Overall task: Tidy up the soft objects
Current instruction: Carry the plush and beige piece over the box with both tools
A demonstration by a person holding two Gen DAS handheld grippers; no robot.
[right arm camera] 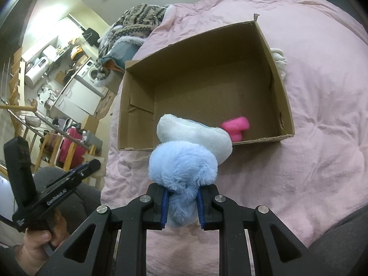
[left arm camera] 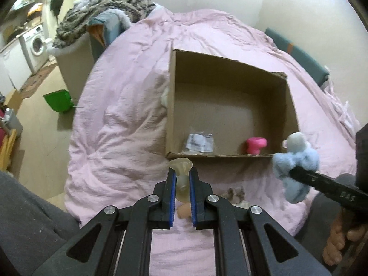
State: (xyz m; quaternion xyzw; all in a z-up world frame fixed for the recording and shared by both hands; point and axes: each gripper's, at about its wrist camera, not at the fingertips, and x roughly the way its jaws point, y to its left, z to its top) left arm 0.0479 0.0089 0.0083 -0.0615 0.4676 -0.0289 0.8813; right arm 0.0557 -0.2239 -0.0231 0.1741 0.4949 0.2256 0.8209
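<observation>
The right gripper (right arm camera: 181, 201) clenches a blue plush toy (right arm camera: 184, 172), long axis pointing toward the cardboard box (right arm camera: 138, 105) on the bed (right arm camera: 322, 115). The left gripper (left arm camera: 182, 184) pinches a translucent soft piece (left arm camera: 181, 179), upright before the box.

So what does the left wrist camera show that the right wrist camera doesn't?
Only the left wrist view shows the left gripper shut on a translucent yellowish squishy toy, a clear plastic packet inside the box, and a small brown-grey furry toy on the bedding. Only the right wrist view shows a white cloth beside the box's far wall. Both show the open cardboard box, the bright pink soft toy, and the fluffy light-blue plush clamped in the right gripper.
</observation>
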